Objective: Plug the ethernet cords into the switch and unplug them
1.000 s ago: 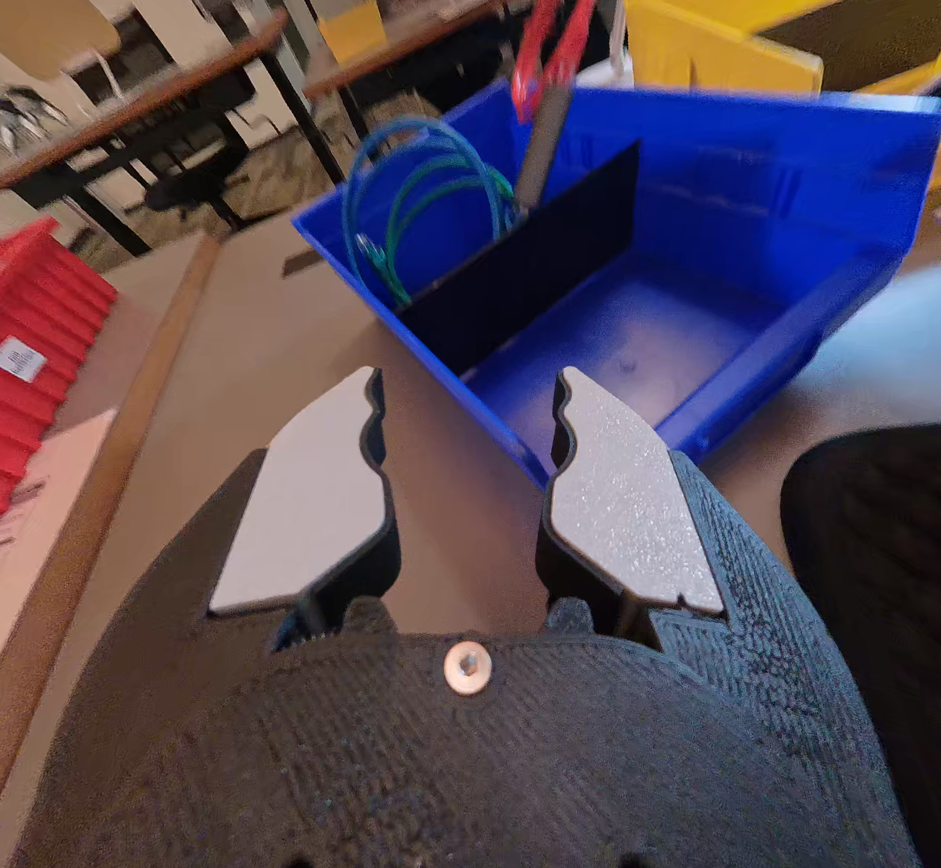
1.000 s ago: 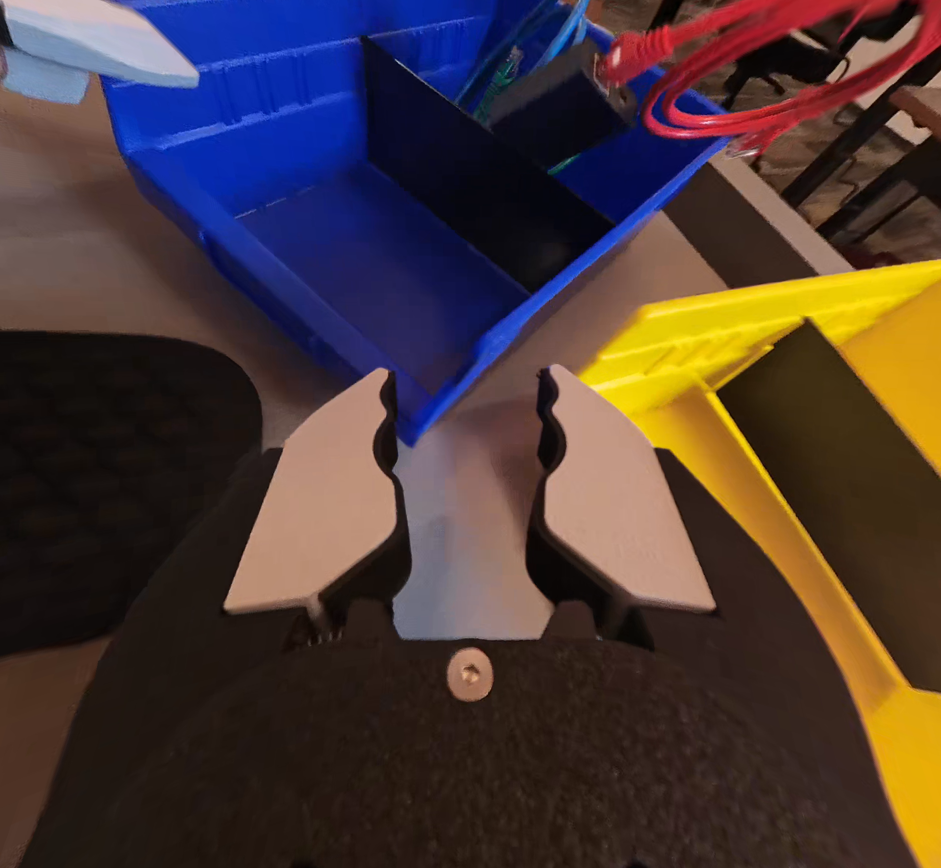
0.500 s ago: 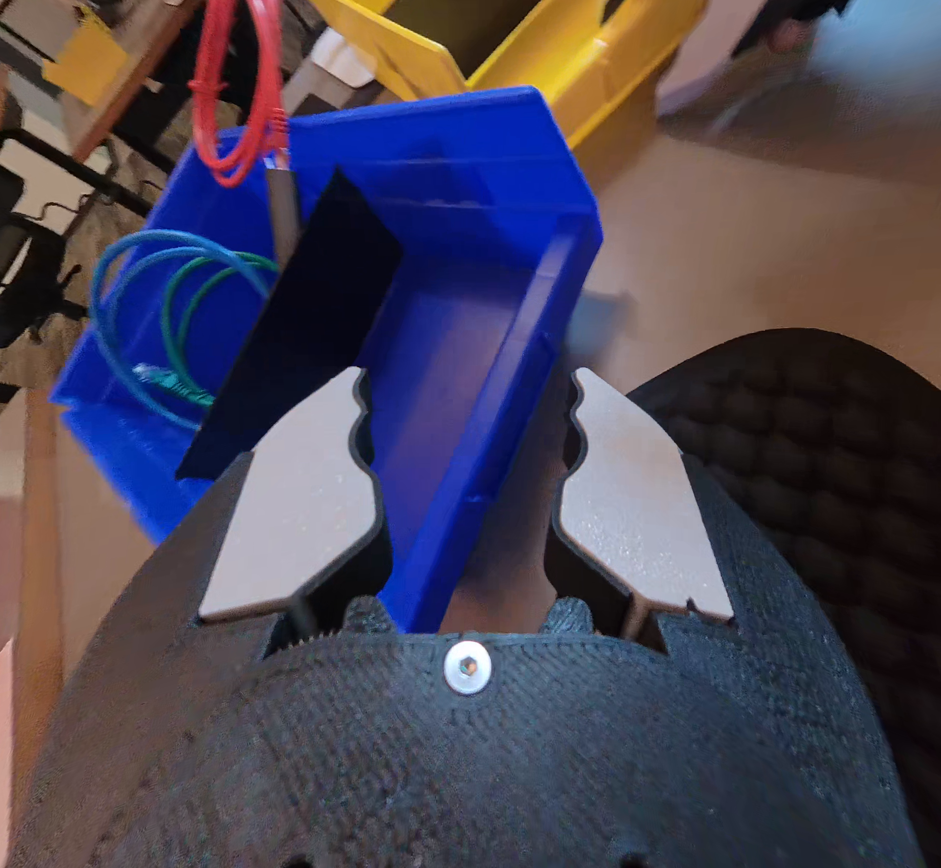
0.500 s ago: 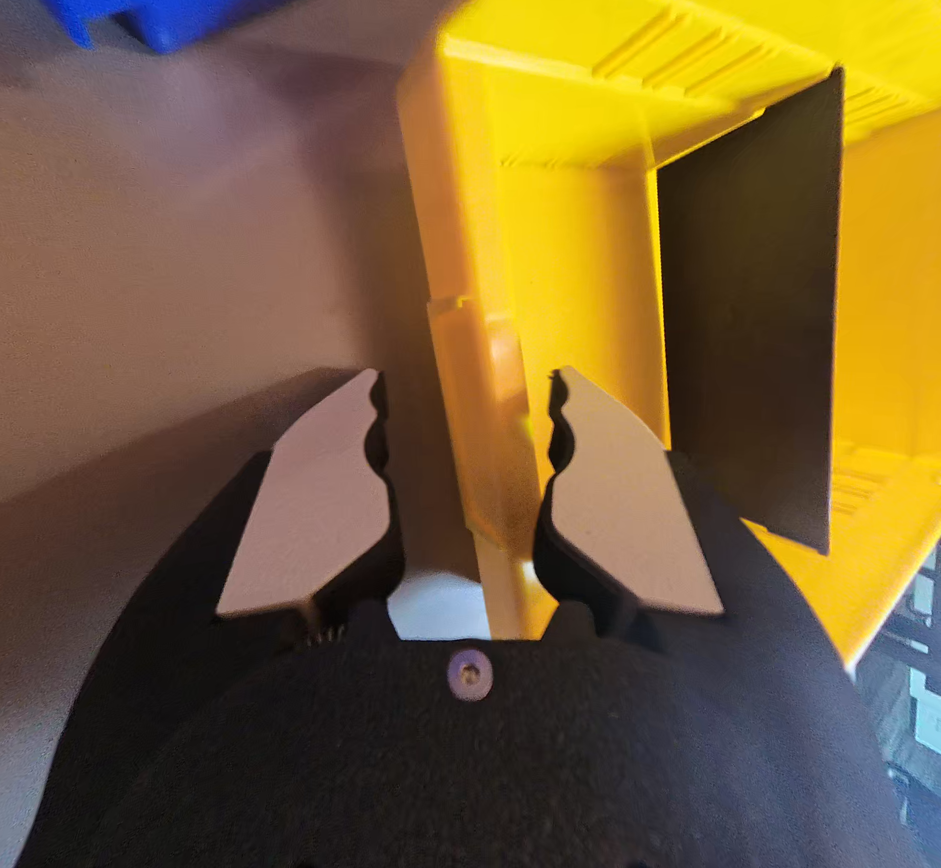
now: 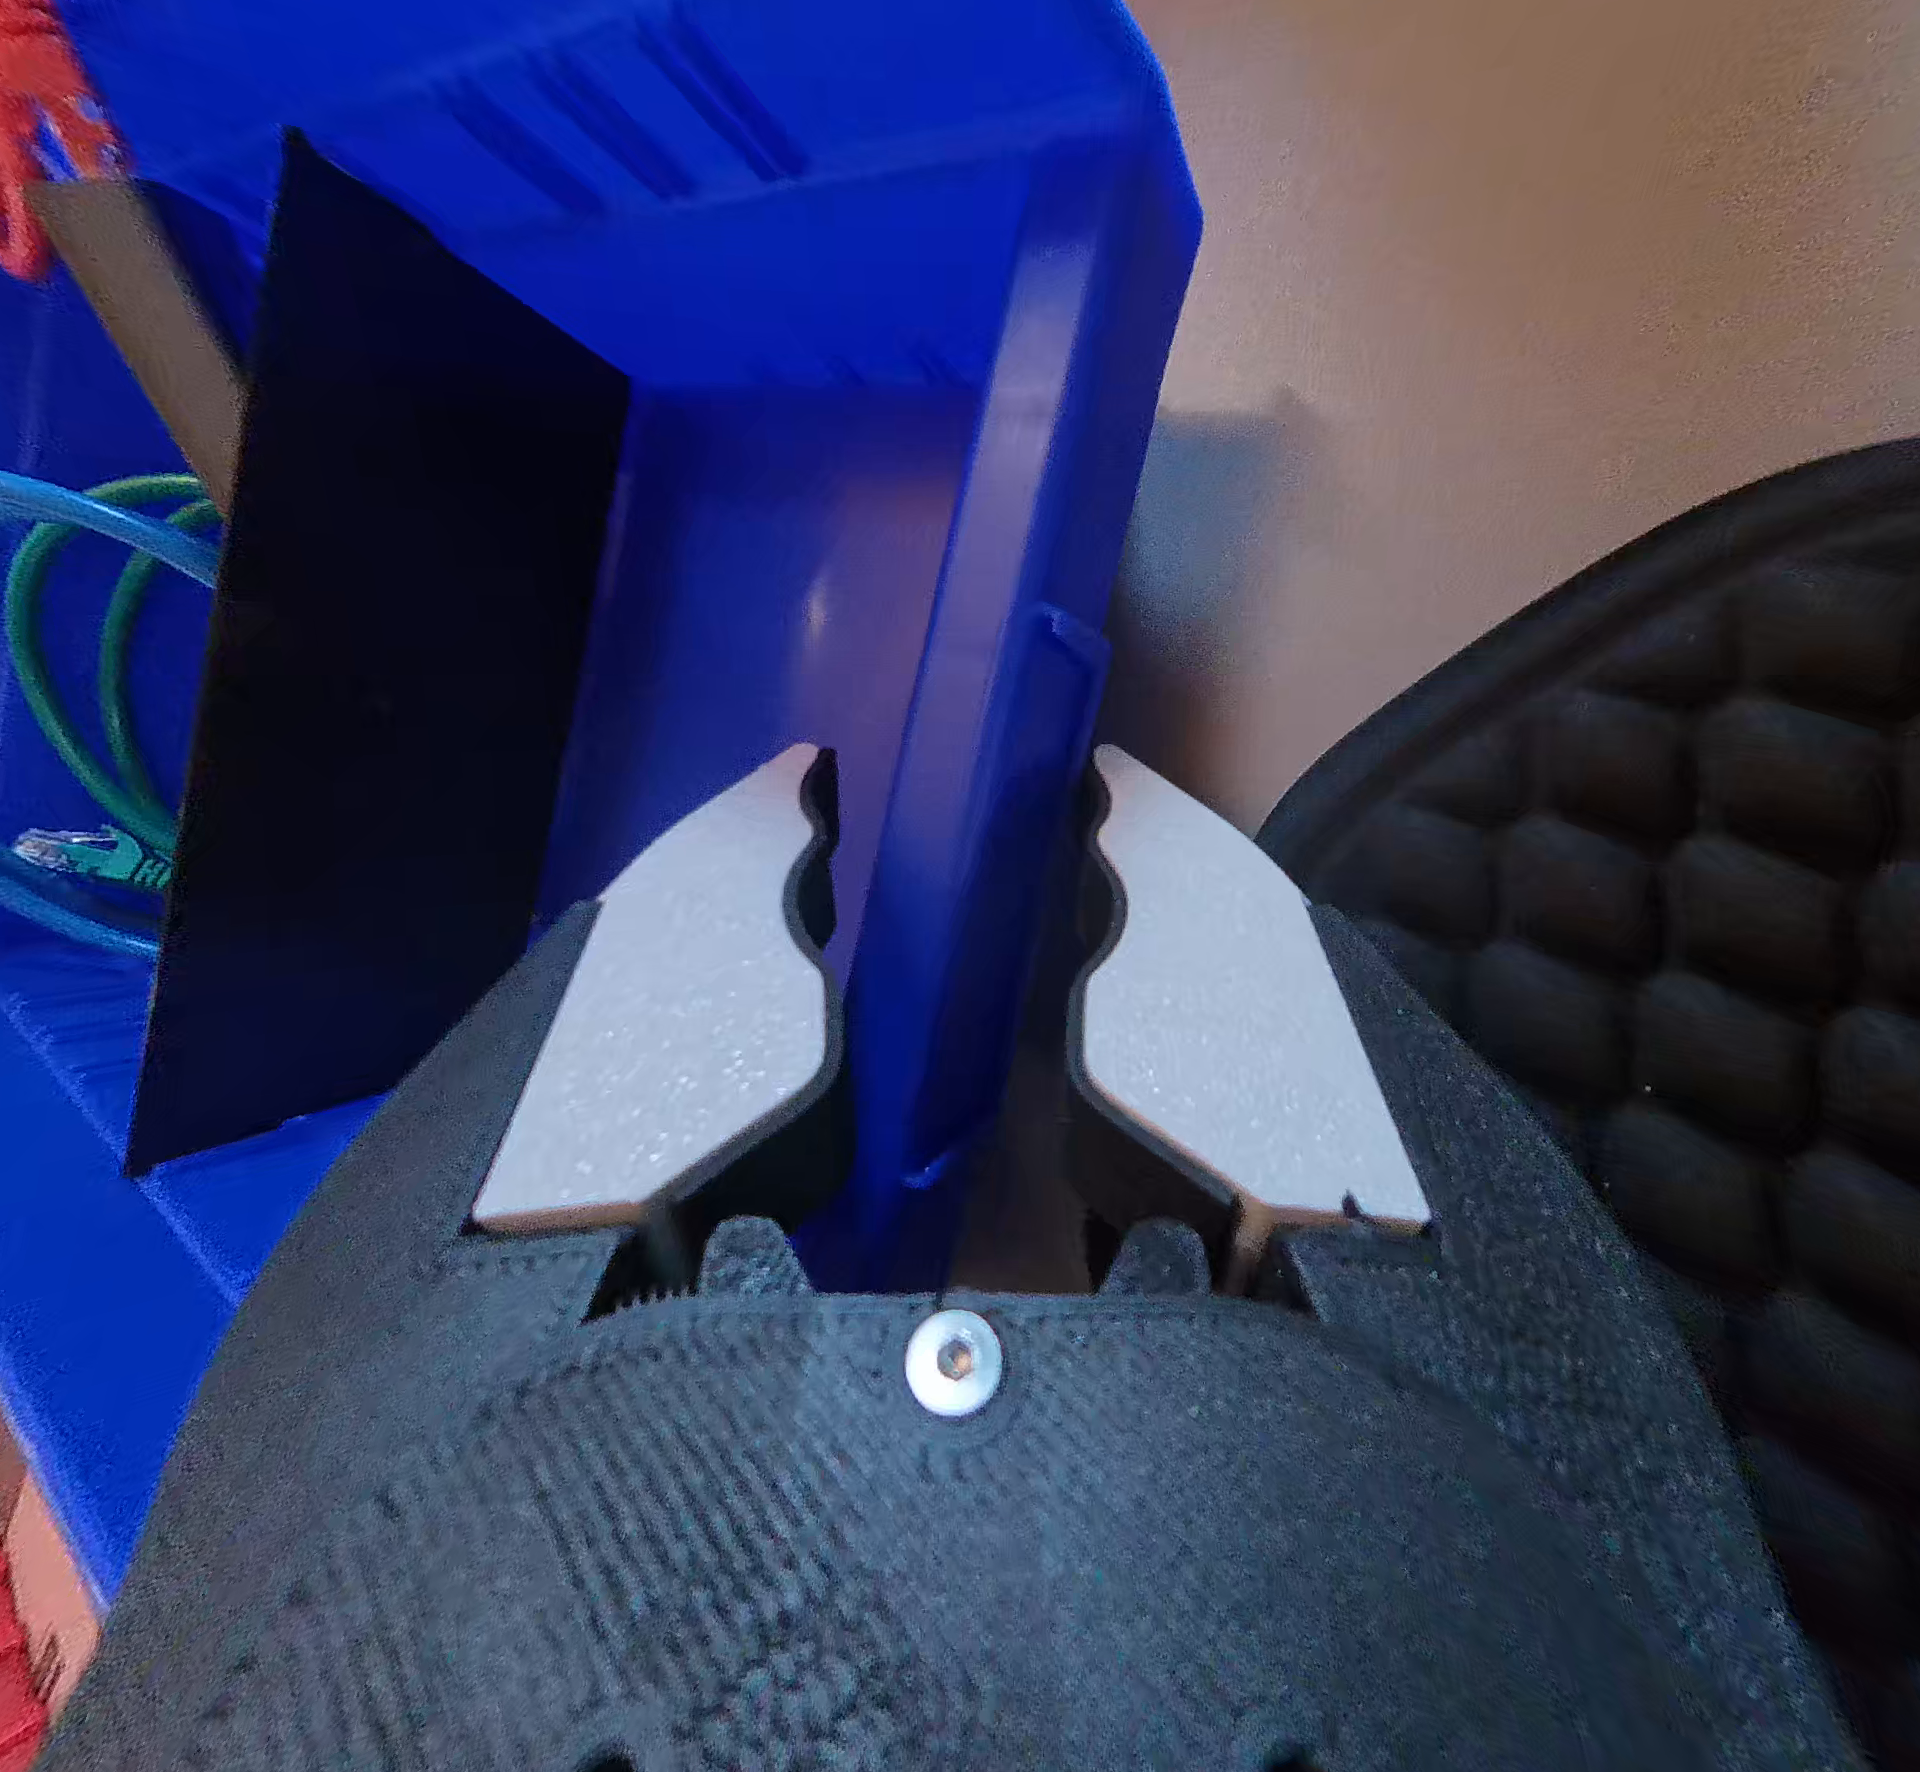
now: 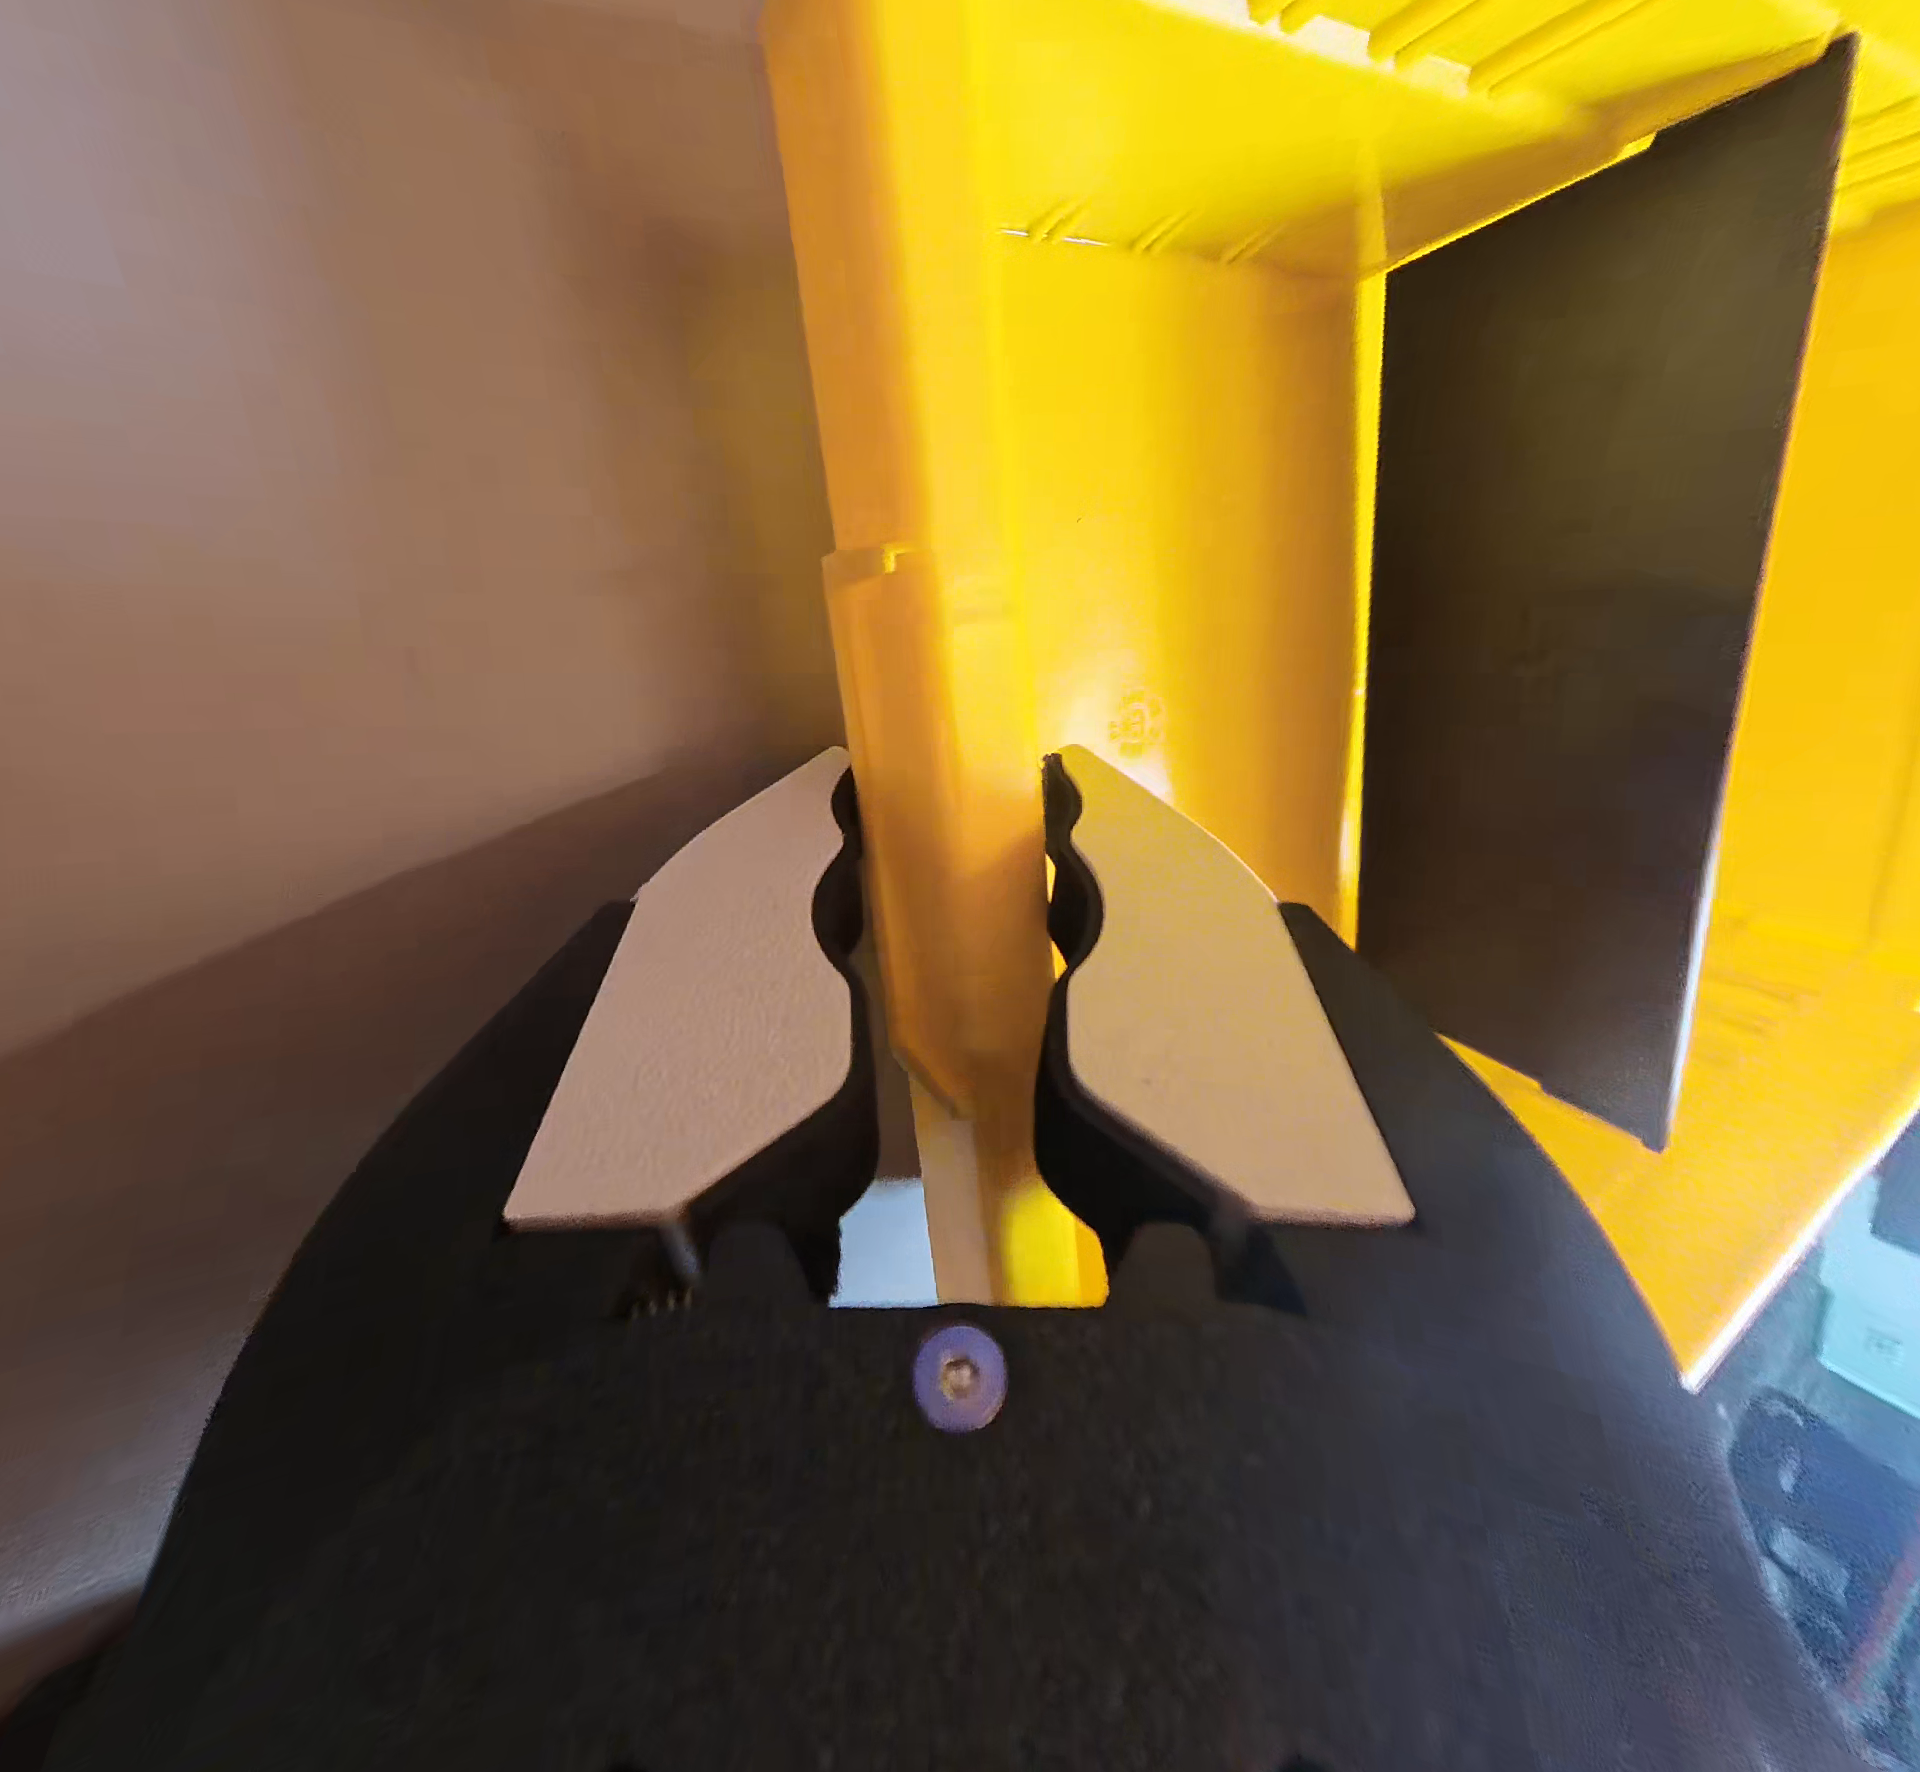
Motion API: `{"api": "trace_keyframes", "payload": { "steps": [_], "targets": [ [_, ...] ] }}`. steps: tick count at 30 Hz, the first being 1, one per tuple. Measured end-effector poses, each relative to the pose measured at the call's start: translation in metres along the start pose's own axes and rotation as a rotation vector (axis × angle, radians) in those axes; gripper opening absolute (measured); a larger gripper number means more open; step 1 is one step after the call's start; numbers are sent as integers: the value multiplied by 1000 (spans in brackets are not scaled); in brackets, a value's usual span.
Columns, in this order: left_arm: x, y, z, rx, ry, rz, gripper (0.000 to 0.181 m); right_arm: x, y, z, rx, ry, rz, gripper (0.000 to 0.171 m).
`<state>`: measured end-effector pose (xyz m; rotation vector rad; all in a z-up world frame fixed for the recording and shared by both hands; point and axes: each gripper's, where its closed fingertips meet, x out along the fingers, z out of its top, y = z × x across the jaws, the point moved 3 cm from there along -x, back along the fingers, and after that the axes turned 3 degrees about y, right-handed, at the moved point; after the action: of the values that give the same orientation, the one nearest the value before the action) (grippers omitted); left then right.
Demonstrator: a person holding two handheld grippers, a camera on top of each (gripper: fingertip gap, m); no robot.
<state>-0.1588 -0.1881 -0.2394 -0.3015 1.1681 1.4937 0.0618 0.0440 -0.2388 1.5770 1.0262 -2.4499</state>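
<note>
My left gripper [image 5: 961, 766] straddles the near side wall of the blue bin [image 5: 727, 112], one finger inside and one outside, closed onto the wall. In the bin's far compartment, behind a black divider [image 5: 395, 683], lie a green ethernet cord [image 5: 62, 683] and a blue cord [image 5: 104, 527]. The grey switch [image 5: 145, 320] leans there with a red cord [image 5: 31, 112] at its top. My right gripper [image 6: 948, 766] is closed on the side wall of a yellow bin [image 6: 1143, 372], which has its own black divider [image 6: 1610, 579].
Both bins stand on a tan table [image 5: 1558, 164], also in the right wrist view [image 6: 364, 372]. A black padded mat [image 5: 1662, 891] lies right of the blue bin. The blue bin's near compartment holds nothing. There is about 30 cm between the tips of the two grippers. The grey switch [image 5: 145, 320] lies some 12 cm from my left tips, 35 cm from my right tips.
Both grippers have moved down onto the bin walls and narrowed their jaws. The left went from above the blue bin to gripping its wall. The right did the same on the yellow bin.
</note>
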Motion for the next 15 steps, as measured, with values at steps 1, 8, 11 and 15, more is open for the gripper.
{"api": "trace_keyframes", "payload": {
  "steps": [1, 8, 11, 15],
  "targets": [
    [1, 0, -1, 10, 9, -5, 43, -4, -2, -14, 0, 14, -26, 32],
    [7, 5, 1, 44, 27, -20, 36, -4, -46, -96, -9, 100, -156, 31],
    [13, 11, 4, 52, 32, -30, 36, 4, -72, -119, -8, 136, -196, 30],
    [29, 28, 11, 36, 34, -30, 36, 18, -103, -137, 19, 182, -241, 30]
  ]
}}
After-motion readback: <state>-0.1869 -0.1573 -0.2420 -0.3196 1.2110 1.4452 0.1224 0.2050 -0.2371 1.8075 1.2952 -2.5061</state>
